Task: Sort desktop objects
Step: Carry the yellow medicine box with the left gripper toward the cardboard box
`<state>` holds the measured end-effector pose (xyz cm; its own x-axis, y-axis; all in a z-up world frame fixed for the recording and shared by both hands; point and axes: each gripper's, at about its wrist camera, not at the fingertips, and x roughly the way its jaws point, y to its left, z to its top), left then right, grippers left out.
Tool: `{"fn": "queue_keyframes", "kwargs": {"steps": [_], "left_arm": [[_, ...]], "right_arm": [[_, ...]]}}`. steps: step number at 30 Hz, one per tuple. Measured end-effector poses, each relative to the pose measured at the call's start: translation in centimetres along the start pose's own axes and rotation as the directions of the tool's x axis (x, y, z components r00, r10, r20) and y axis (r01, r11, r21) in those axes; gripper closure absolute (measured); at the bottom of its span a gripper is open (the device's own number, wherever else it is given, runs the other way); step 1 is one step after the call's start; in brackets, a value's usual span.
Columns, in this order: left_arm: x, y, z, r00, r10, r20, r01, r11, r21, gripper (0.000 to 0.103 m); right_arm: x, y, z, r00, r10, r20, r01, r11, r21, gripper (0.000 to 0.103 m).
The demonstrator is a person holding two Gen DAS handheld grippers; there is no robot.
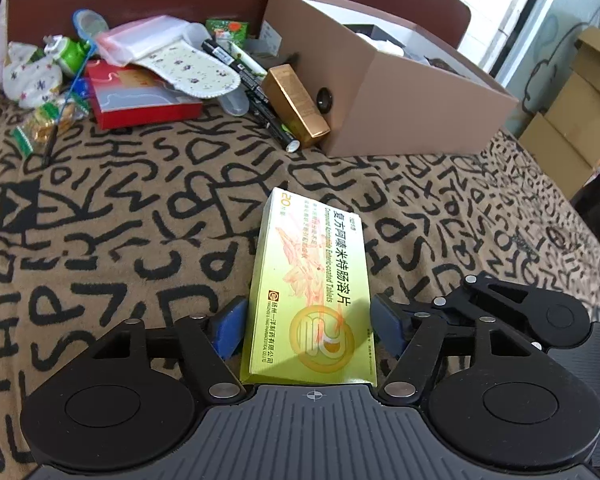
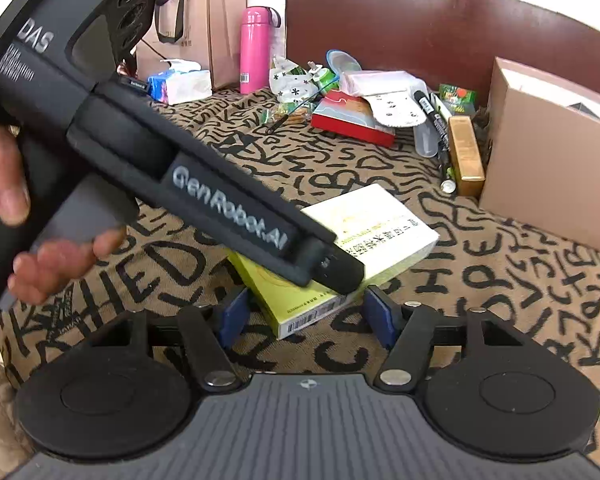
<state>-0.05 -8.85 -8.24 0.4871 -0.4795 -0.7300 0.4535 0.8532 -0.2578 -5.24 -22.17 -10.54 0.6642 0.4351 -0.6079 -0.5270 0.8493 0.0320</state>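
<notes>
Left wrist view shows the left gripper (image 1: 306, 326) with its blue fingers (image 1: 230, 330) apart on either side of a green pill box (image 1: 312, 296), which lies flat on the patterned tabletop (image 1: 120, 208); a slim gap shows at each side, so the pads do not press it. Far beyond it, a brown carton (image 1: 412, 108) stands open at the right. Against its near wall leans a gold box (image 1: 296, 106), with black markers (image 1: 256, 92) just left of that. Farther left sits a red box (image 1: 140, 100) under a floral insole (image 1: 196, 68) and a plastic bag (image 1: 140, 40), then a green bottle (image 1: 68, 54) and wrapped snacks (image 1: 44, 120).

Right wrist view has the right gripper (image 2: 306, 316), fingers likewise apart, around the near end of the pill box (image 2: 300, 316) without touching it. A hand (image 2: 40, 240) holds the left gripper, whose black body (image 2: 204, 184) crosses above the box and hides its middle. At the far edge stand a pink flask (image 2: 254, 50), a paper bag (image 2: 204, 28) and a tissue pack (image 2: 180, 84).
</notes>
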Motion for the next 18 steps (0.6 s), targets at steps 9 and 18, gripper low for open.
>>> {"fn": "queue_keyframes", "kwargs": {"steps": [9, 18], "left_arm": [[-2.5, -2.0, 2.7, 0.991, -0.112, 0.076, 0.112, 0.994, 0.005, 0.066], [-1.0, -3.4, 3.2, 0.994, -0.069, 0.085, 0.061, 0.994, 0.096, 0.018]], "right_arm": [[-4.1, -0.6, 2.2, 0.986, -0.055, 0.159, 0.068, 0.995, -0.078, 0.047], [-4.2, -3.4, 0.6, 0.985, -0.149, 0.089, 0.151, 0.988, -0.019, 0.026]]}}
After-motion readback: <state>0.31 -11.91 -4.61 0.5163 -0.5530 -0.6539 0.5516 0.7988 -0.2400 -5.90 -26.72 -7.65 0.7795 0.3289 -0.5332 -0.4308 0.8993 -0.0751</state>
